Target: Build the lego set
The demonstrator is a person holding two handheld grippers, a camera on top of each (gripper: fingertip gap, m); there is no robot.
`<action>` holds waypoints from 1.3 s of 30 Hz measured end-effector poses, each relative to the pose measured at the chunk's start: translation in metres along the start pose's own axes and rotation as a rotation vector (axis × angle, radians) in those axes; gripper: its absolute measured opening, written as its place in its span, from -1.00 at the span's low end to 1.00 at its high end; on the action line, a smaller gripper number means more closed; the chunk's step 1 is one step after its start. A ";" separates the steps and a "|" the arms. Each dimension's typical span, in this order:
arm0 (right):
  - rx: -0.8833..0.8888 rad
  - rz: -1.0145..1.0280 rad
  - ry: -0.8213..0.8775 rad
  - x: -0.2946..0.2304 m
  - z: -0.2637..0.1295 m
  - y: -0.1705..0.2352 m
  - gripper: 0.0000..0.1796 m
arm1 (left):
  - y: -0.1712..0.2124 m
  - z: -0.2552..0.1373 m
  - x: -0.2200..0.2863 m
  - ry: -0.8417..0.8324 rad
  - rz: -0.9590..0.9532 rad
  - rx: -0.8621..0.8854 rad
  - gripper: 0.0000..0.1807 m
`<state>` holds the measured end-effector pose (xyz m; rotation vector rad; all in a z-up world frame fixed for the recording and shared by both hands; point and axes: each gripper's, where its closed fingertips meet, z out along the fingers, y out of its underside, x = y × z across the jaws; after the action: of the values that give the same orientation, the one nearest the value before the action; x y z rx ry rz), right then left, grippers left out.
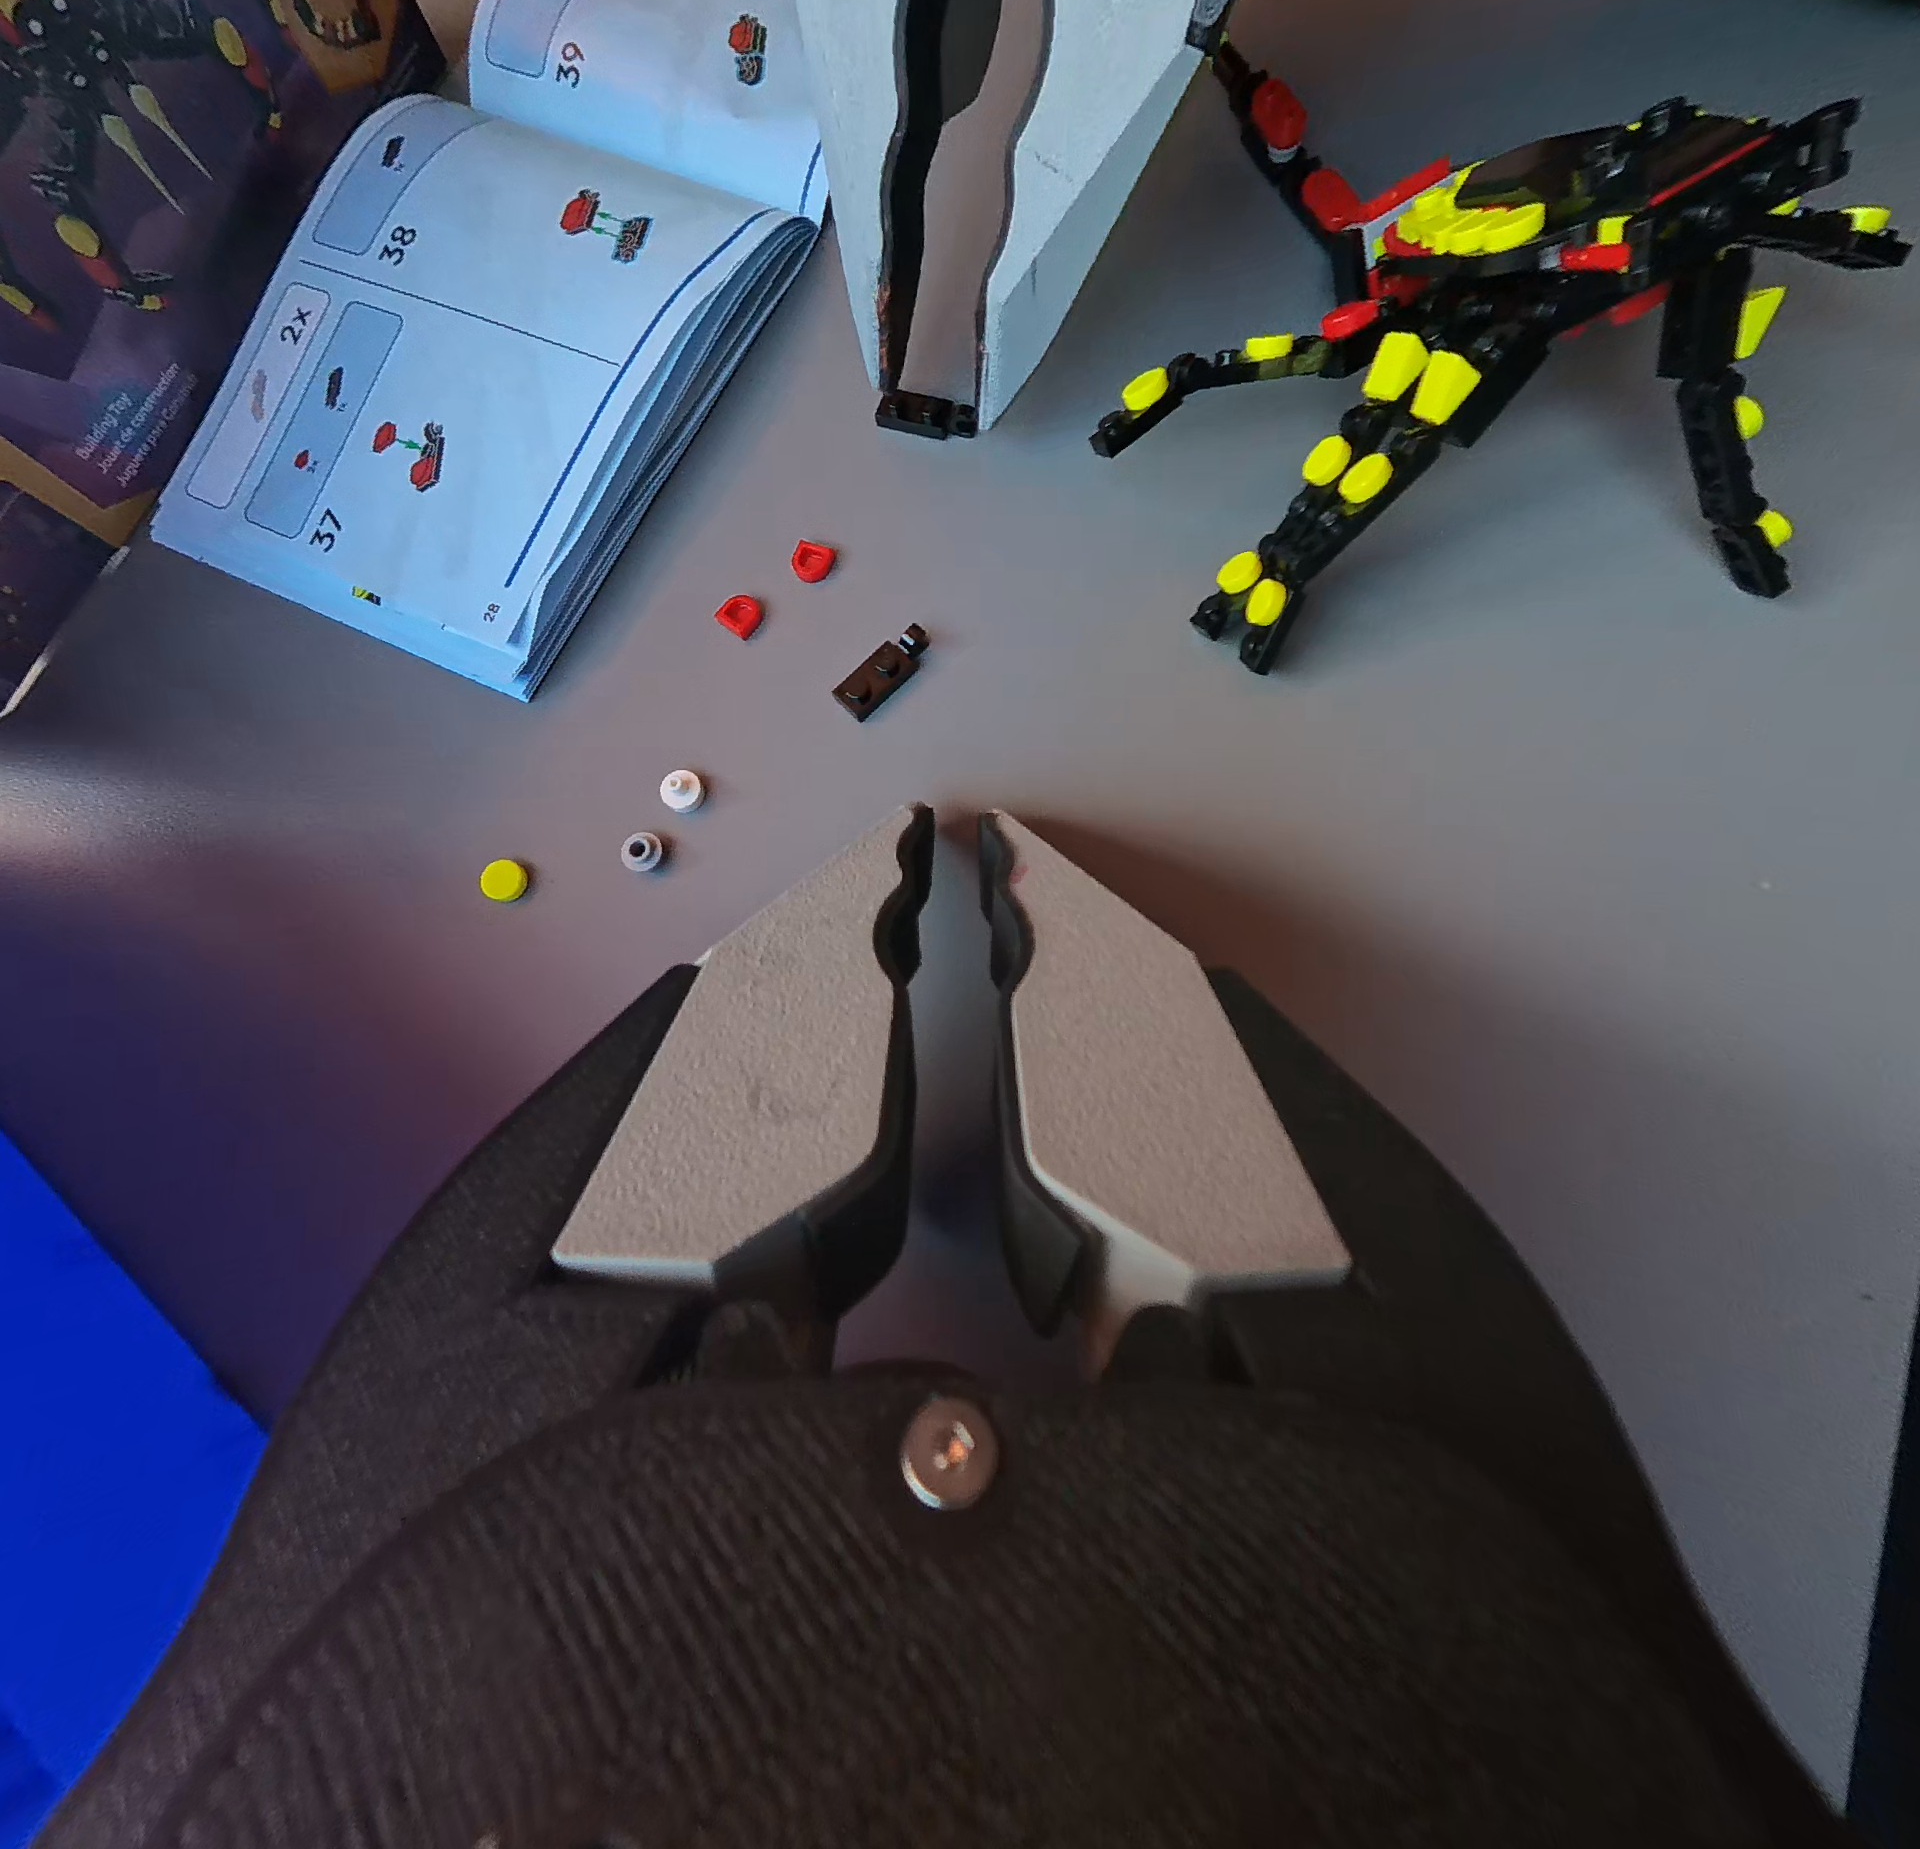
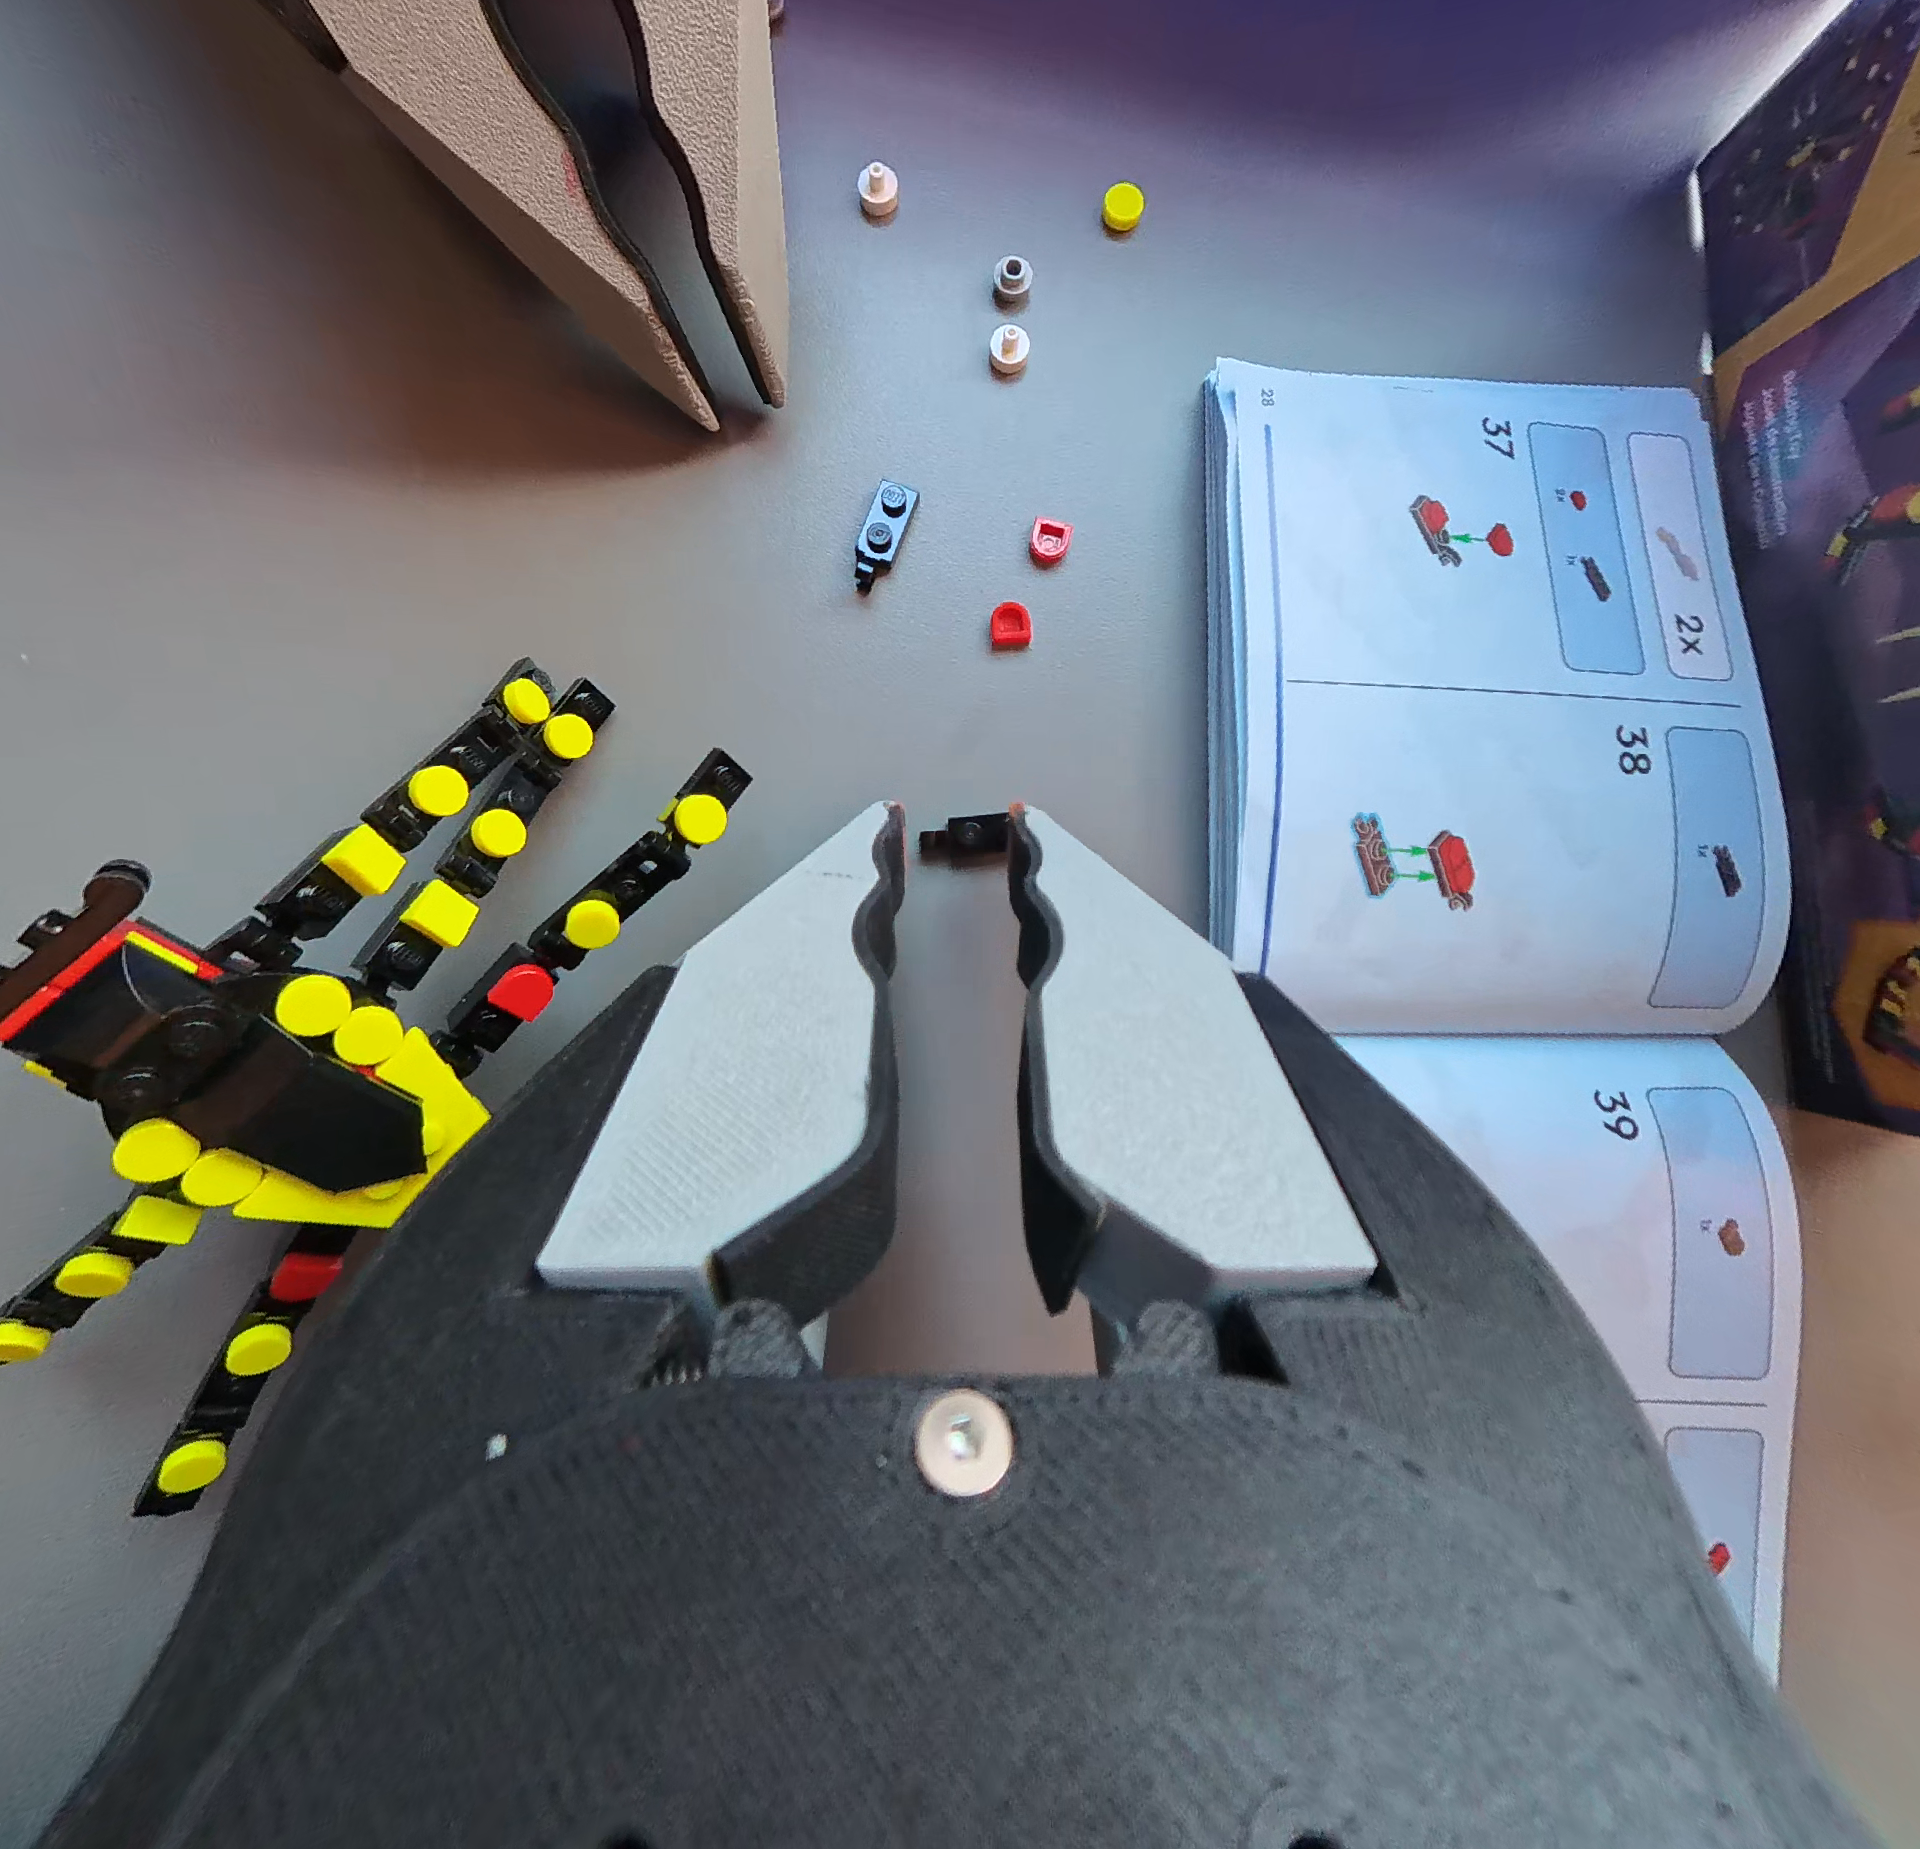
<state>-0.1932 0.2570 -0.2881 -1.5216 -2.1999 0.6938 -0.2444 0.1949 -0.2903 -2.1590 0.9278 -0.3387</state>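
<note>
While right gripper (image 2: 957, 831) fingers clamp studded black plate (image 2: 968, 833) | left gripper (image 1: 956, 831) fingers nearly together, empty

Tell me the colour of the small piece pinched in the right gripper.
Black. The small plate sits between the right gripper tips, clearest in the right wrist view.

The left gripper (image 1: 956, 823) has two wedge-shaped fingers (image 1: 769, 1051) of light grey, grainy plastic, with wavy black pads on the inner sides. They sit in a black printed body with fine ribbed lines and one silver screw (image 1: 948, 1454) in the middle. The right gripper (image 2: 954, 823) has the same grey fingers (image 2: 1174, 1061), black shell and silver screw (image 2: 962, 1441).
</note>
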 end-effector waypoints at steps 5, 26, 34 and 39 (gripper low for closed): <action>0.030 0.000 -0.005 0.000 -0.003 -0.004 -0.82 | 0.000 0.000 0.000 -0.001 0.002 0.002 -0.93; 0.292 0.086 -0.009 0.009 -0.032 -0.039 -0.91 | 0.000 0.000 0.000 0.003 0.000 0.003 -0.93; 0.331 0.094 -0.028 0.006 -0.035 -0.046 -0.93 | 0.000 0.000 0.000 0.001 0.000 0.003 -0.93; 0.362 0.104 -0.055 0.003 -0.038 -0.050 -0.97 | 0.001 -0.001 -0.001 -0.007 0.006 -0.001 -0.92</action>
<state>-0.2108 0.2523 -0.2276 -1.4468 -1.9092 1.1105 -0.2461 0.1951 -0.2904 -2.1566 0.9304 -0.3275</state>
